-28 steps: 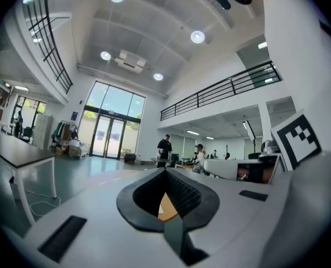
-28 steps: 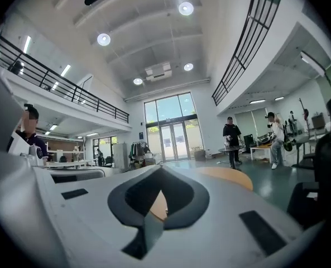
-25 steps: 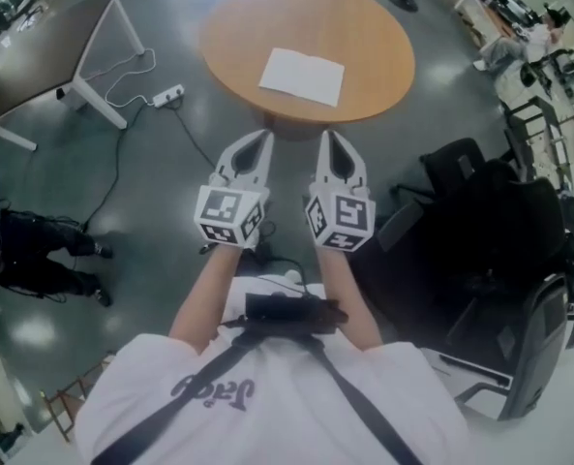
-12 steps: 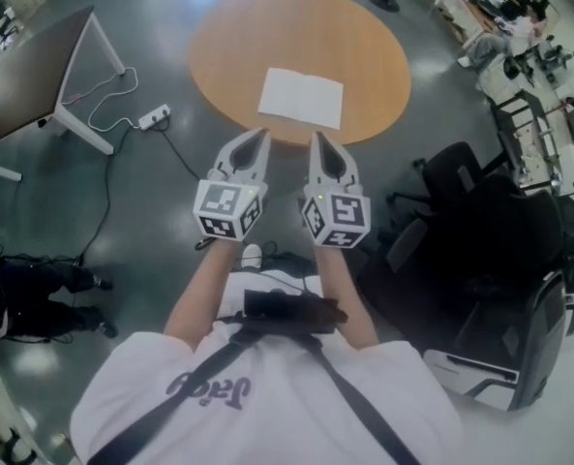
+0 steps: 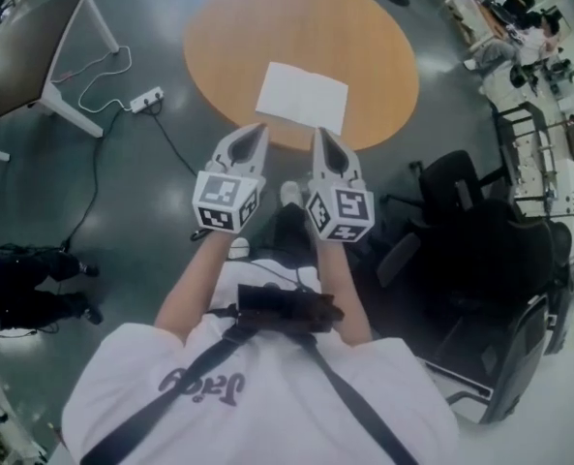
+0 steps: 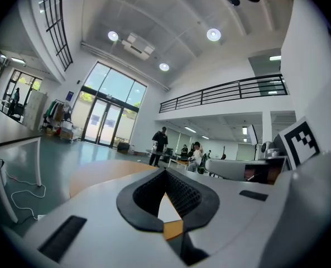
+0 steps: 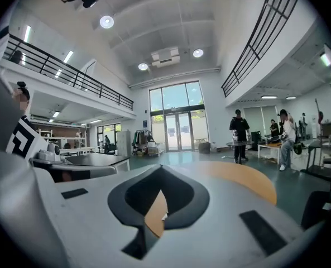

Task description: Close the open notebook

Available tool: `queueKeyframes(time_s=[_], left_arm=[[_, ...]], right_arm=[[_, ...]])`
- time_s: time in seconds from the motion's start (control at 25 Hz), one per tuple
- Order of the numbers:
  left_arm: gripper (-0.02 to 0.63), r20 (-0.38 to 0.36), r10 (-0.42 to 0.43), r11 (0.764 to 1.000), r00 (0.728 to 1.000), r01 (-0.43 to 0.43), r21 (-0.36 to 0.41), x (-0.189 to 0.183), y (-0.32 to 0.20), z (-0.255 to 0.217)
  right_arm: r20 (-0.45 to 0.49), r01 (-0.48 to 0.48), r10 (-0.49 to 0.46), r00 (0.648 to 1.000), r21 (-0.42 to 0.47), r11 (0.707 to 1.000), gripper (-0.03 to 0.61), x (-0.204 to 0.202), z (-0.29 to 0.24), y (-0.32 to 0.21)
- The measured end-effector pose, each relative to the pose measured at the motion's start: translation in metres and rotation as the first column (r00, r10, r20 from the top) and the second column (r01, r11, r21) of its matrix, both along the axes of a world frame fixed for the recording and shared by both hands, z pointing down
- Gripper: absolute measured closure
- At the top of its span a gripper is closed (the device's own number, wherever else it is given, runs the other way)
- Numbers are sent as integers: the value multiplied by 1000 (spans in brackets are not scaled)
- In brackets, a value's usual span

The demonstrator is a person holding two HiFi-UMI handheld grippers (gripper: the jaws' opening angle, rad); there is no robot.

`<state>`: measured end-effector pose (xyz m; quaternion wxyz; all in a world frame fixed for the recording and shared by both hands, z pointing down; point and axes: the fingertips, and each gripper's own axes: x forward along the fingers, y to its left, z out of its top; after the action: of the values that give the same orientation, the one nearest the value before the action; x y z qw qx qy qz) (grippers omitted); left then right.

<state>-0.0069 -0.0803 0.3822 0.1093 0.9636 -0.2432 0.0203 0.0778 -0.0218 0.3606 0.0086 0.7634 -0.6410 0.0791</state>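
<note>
An open white notebook (image 5: 302,96) lies flat on the near half of a round wooden table (image 5: 383,46). Both grippers hover side by side just short of the table's near edge, pointing level at it. My left gripper (image 5: 260,130) is shut and empty, its tips close to the notebook's near left corner. My right gripper (image 5: 319,134) is shut and empty too, just short of the notebook's near edge. In the left gripper view a white strip of the notebook (image 6: 167,205) shows through the closed jaws. In the right gripper view the table (image 7: 243,184) spreads ahead.
A dark desk (image 5: 20,46) stands at the left, with a power strip (image 5: 145,98) and cable on the floor beside it. Black office chairs (image 5: 480,221) crowd the right side. People (image 7: 239,128) stand and sit further off in the hall.
Both grippers have moved forward toward the table together, staying shut. The table and notebook now sit closer, with the jaw tips near the table's near edge.
</note>
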Motion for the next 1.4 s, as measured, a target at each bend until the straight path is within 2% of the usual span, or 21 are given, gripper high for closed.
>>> queueKeyframes(time_s=[0.32, 0.44, 0.52, 0.64, 0.84, 1.08, 1.24, 1.4], left_arm=[[604, 61, -84, 993, 995, 89, -80, 28, -41, 41], [604, 83, -89, 986, 993, 100, -136, 48, -47, 60], [603, 96, -102, 978, 990, 118, -174, 60, -55, 70], [603, 119, -121, 964, 986, 145, -223, 73, -64, 88], [603, 147, -150, 930, 978, 190, -315, 78, -81, 121], [601, 201, -219, 868, 955, 284, -407, 71, -97, 155], [600, 222, -236, 829, 946, 315, -462, 76, -103, 176], [592, 234, -249, 784, 940, 337, -522, 84, -105, 197]], right_arm=[[-29, 166, -169, 985, -79, 983, 557, 41, 22, -63], [-48, 230, -239, 970, -144, 963, 557, 64, 36, -86], [-64, 280, -299, 952, -206, 938, 557, 77, 46, -104], [-75, 357, -393, 917, -286, 889, 555, 91, 62, -127], [-77, 452, -511, 856, -367, 813, 555, 105, 84, -165], [-38, 557, -655, 755, -491, 670, 552, 113, 119, -198], [-41, 573, -715, 698, -566, 592, 549, 125, 142, -224], [0, 586, -756, 654, -632, 507, 503, 138, 170, -246]])
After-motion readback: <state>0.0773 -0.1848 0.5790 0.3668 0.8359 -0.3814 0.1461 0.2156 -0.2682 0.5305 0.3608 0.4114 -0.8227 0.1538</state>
